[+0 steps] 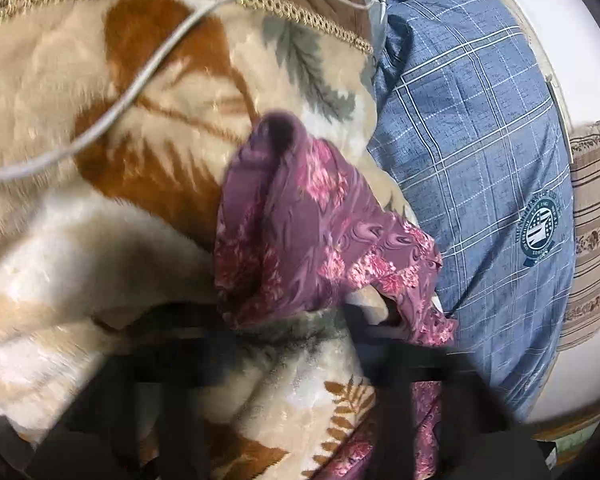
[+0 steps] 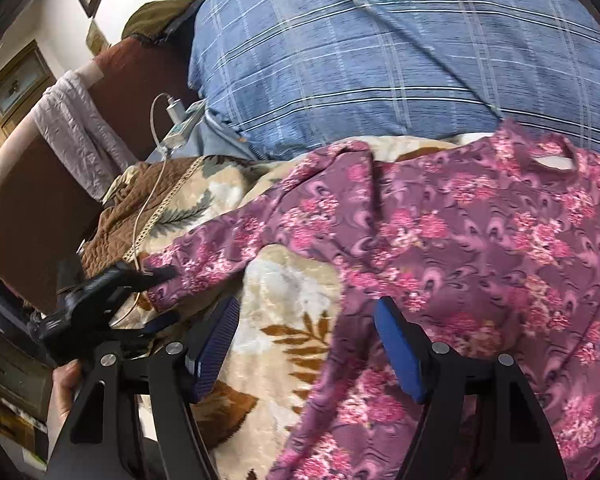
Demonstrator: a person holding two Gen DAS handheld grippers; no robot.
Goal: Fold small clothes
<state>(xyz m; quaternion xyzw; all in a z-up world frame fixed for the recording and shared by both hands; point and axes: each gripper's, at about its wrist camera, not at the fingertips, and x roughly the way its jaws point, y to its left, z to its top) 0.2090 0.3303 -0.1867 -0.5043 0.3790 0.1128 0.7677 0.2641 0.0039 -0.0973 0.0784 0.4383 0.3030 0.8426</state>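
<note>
Right tool (image 2: 306, 344) gapes over purple floral garment (image 2: 460, 240) on blanket (image 2: 284, 308).

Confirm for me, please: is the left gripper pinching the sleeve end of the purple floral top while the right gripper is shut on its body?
Not quite: in the right wrist view the right gripper is open, holding nothing. The left gripper does pinch the purple floral top by its sleeve end.

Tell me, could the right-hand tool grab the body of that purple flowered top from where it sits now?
Probably yes. The right gripper has its jaws wide apart, and the purple floral fabric top lies spread on the beige leaf-patterned fleece blanket right beside one jaw, with nothing lying over it.
</note>
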